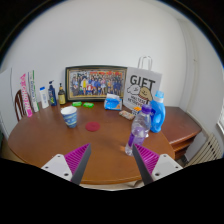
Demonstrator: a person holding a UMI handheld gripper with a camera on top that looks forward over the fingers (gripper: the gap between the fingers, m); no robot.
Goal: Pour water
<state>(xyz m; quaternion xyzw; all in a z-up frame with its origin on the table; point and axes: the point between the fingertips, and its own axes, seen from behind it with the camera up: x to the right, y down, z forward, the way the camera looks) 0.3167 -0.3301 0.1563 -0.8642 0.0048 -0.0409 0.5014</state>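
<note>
Your gripper point(110, 165) sits nearest the lens, its two fingers spread wide with the magenta pads point(68, 160) facing inward across a bare gap. Nothing is held and nothing touches either finger.

Noted ahead: a clear plastic water bottle point(139, 128) stands upright on the round wooden table point(50, 145), just beyond the right finger and slightly to the right of the gap's centre line. Its long axis is vertical, so the fingers lie across it as a side grasp needs. It stands apart from both fingers, not between them.

Further off to the left of the bottle stands a white cup point(69, 116), with a small red disc point(93, 127) lying flat between the two. The cup looks the likely receiver, though its contents cannot be made out.

Assessment: you have not yet taken the bottle. Your approach calls for a small shift right and forward so the bottle comes between the pads before closing.

Along the wall beyond: a framed picture point(95, 81), a gift bag point(143, 87) and a blue jug point(158, 106), all well clear.
</note>
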